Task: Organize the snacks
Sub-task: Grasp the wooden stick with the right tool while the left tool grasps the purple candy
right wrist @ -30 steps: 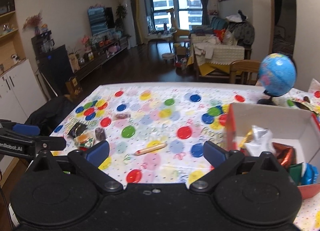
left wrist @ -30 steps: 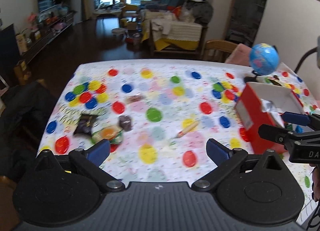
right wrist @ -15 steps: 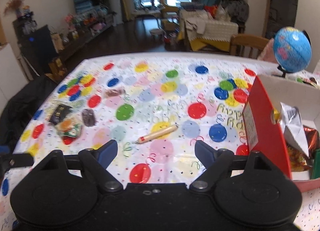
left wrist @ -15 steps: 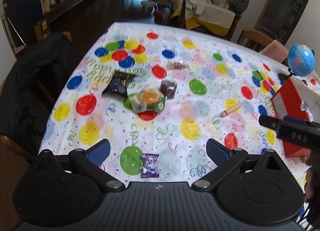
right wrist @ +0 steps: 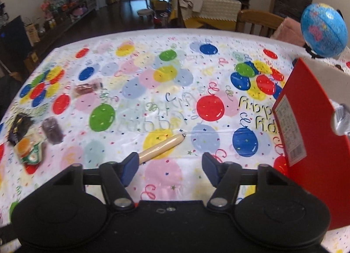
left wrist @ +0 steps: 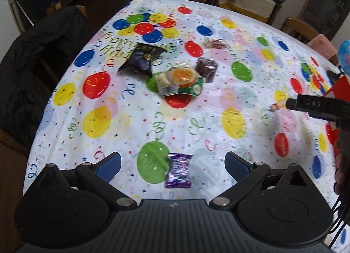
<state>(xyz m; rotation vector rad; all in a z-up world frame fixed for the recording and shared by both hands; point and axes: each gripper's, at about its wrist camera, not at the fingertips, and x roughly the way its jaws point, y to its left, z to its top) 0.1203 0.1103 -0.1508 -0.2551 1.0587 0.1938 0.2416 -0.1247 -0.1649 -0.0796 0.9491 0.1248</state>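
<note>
While pointing steeply down at the balloon-print plastic tablecloth (left wrist: 218, 108), left gripper (left wrist: 172, 166) spread wide, blue pads apart and clamped on nothing. Directly between those pads, slightly toward the left one: small purple foil candy wrapper (left wrist: 179, 171), flat on the cloth, half over a green balloon print, touching neither pad. Farther ahead of the left gripper, well apart from it: round orange-topped pastry in a clear and green packet (left wrist: 180, 80); just left of that, a dark blue-black snack pouch (left wrist: 142, 59); just right, a dark brown wrapped cake (left wrist: 206, 68); beyond, a small reddish-brown clear-wrapped sweet (left wrist: 216, 44).

Right gripper (right wrist: 169, 169) part-way apart and closing, nothing pressed between its blue pads. Just ahead, angled from the left pad up and to the right: slim tan sausage stick with metal-clipped end (right wrist: 163, 148), near end hidden behind or touching that left pad, cannot tell which; rest of it lying ahead of the gap. To the right of the right gripper, close beside it: red cardboard box with white label (right wrist: 306, 143), crinkled silver foil (right wrist: 340, 119) showing over its rim. Beyond the box, blue globe (right wrist: 323, 32).
</note>
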